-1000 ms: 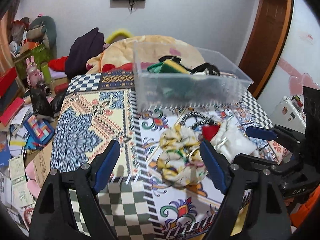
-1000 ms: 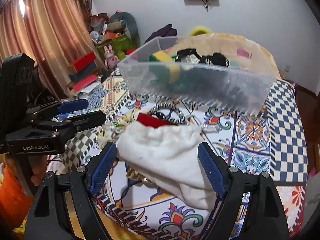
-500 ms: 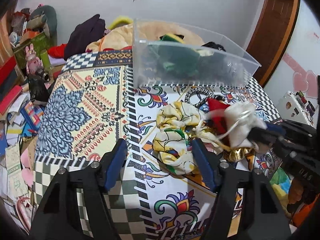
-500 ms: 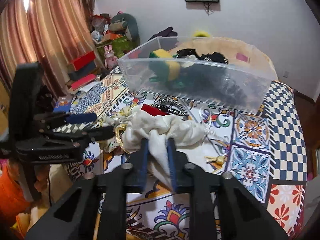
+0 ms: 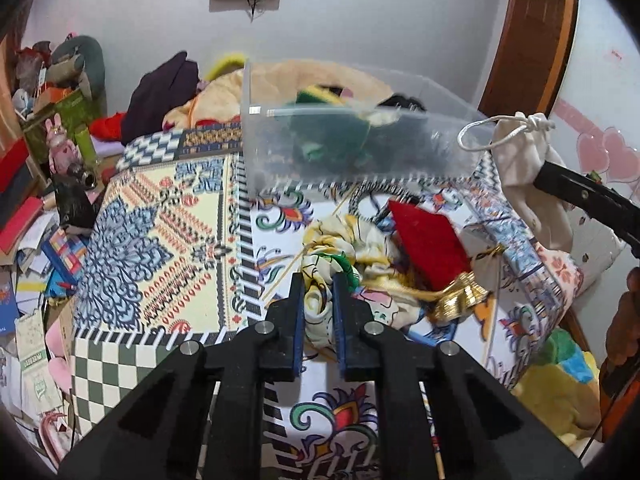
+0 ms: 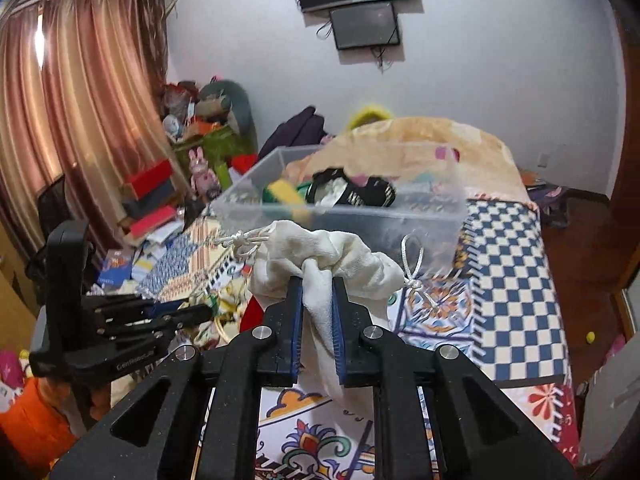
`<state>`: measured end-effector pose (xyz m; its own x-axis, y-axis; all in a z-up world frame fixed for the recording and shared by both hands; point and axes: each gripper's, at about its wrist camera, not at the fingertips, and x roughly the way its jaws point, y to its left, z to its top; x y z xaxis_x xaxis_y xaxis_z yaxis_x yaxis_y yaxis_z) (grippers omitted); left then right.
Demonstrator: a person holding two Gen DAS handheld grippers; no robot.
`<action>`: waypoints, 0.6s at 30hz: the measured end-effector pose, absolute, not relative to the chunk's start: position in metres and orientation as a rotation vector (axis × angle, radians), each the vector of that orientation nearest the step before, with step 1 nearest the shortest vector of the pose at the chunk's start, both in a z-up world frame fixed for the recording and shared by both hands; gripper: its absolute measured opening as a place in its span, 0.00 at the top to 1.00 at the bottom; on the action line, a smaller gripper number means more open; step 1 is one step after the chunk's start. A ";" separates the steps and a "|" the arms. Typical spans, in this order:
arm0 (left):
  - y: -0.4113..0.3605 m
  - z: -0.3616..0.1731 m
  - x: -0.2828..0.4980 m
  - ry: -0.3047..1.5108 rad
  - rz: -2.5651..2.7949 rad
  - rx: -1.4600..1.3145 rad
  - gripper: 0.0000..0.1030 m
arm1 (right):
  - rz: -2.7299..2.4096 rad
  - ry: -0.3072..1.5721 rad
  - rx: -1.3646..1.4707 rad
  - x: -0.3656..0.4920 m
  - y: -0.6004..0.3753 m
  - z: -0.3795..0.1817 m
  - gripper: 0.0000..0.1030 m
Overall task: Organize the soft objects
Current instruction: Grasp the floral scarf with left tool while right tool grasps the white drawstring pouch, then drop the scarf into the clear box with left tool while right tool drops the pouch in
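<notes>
Left tool [image 5: 316,280]: jaws just closed, now pinching patterned scarf [image 5: 352,252] at 6 o'clock of clear bin [image 5: 440,160]; scarf not lifted, bunched on tabletop [image 5: 160,240] beside red pouch [image 5: 424,240]. Right tool [image 6: 316,284]: clamped narrow on white drawstring bag [image 6: 320,248], raised off tabletop since half-second back, hanging at 5 o'clock of bin, short of rim. Both soft items gripped; likely next: carry over rim, drop in. Loose bag cords could snag rim.
</notes>
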<state>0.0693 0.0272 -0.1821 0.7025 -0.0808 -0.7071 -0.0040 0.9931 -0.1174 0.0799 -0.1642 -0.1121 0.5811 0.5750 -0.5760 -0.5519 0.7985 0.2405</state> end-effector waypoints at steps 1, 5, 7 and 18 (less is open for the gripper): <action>0.028 -0.179 0.069 0.783 -0.042 -0.113 0.90 | 0.650 0.678 0.040 0.080 -0.167 -0.110 0.89; 0.032 -0.157 0.066 0.728 -0.040 -0.127 0.90 | 0.625 0.639 0.050 0.079 -0.174 -0.099 0.89; 0.034 -0.146 0.065 0.698 -0.041 -0.131 0.90 | 0.611 0.619 0.051 0.080 -0.178 -0.094 0.89; 0.027 -0.081 0.074 0.516 -0.056 -0.097 0.90 | 0.573 0.547 0.088 0.094 -0.189 -0.072 0.89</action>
